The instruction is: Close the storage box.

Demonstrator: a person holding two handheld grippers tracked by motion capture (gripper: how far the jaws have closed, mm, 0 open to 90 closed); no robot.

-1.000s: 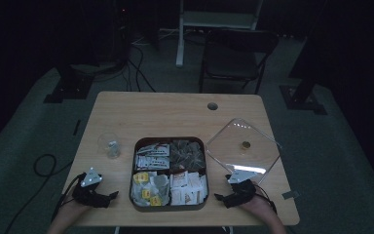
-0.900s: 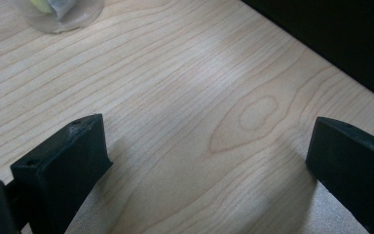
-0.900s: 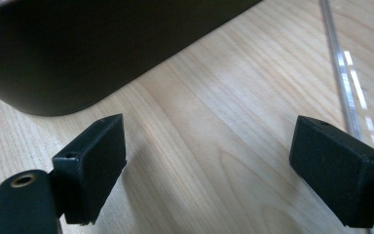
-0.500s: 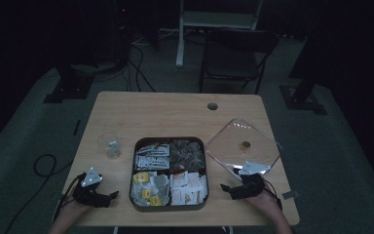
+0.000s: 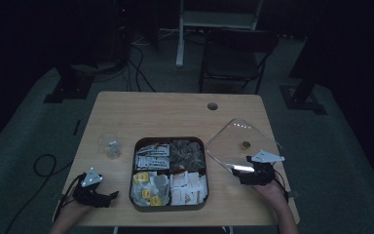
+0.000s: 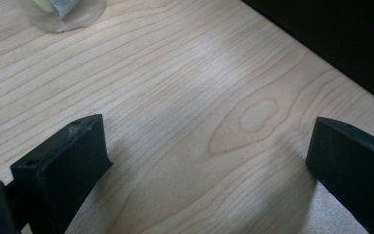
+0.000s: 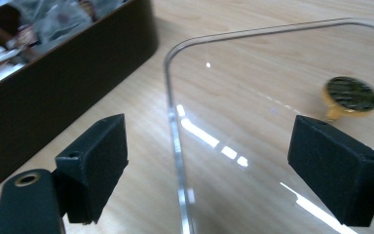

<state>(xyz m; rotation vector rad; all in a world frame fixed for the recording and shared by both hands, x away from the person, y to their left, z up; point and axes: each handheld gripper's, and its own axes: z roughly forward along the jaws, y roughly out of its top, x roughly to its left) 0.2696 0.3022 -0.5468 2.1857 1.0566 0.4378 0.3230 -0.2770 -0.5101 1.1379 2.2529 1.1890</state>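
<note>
A dark square box (image 5: 135,204) with four compartments of tea bags and sachets sits at the table's front middle. Its clear lid (image 5: 233,141) with a small gold knob (image 5: 245,145) lies flat to the right. My right gripper (image 5: 243,174) rests at the lid's near edge, open; in the right gripper view the lid's edge (image 7: 175,126) runs between its jaws, the knob (image 7: 350,95) lies beyond and the box's wall (image 7: 68,92) is at the left. My left gripper (image 5: 108,197) lies open on bare wood at the front left. A small clear glass (image 5: 109,145) stands behind it.
The wooden table (image 5: 175,114) has a cable hole (image 5: 212,106) at the back right. A dark chair (image 5: 236,53) and stand bases stand on the floor beyond it. Cables trail on the floor at the left. In the left gripper view the glass's base (image 6: 63,12) is at top left.
My right gripper has moved forward and to the right, up to the near edge of the clear lid. The left gripper has stayed where it was.
</note>
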